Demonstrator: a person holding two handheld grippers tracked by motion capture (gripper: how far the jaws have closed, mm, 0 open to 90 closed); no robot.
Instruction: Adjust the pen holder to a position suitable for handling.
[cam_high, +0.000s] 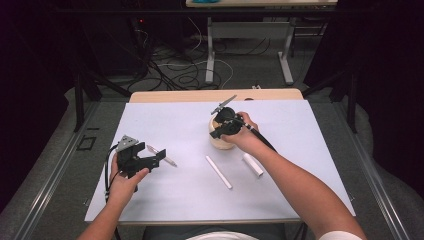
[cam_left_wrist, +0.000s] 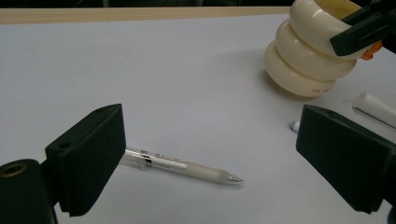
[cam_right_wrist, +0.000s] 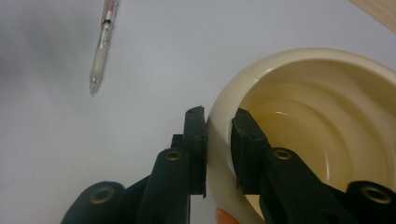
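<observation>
Meanwhile, right gripper (cam_right_wrist: 218, 144) clamped on tilted cream cup (cam_right_wrist: 327, 135) rim.

Glossy cream plastic cup (cam_right_wrist: 327, 126), matt white table sheet (cam_high: 165, 120).

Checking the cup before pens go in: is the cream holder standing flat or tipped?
Tipped. The cream holder leans in the left gripper view, its base edge lifted off the white mat, while the right gripper clamps its rim.

One ribbed cream cup (cam_high: 220, 138), one clear pen (cam_high: 162, 155), two white sticks (cam_high: 218, 171) (cam_high: 252, 164)
</observation>
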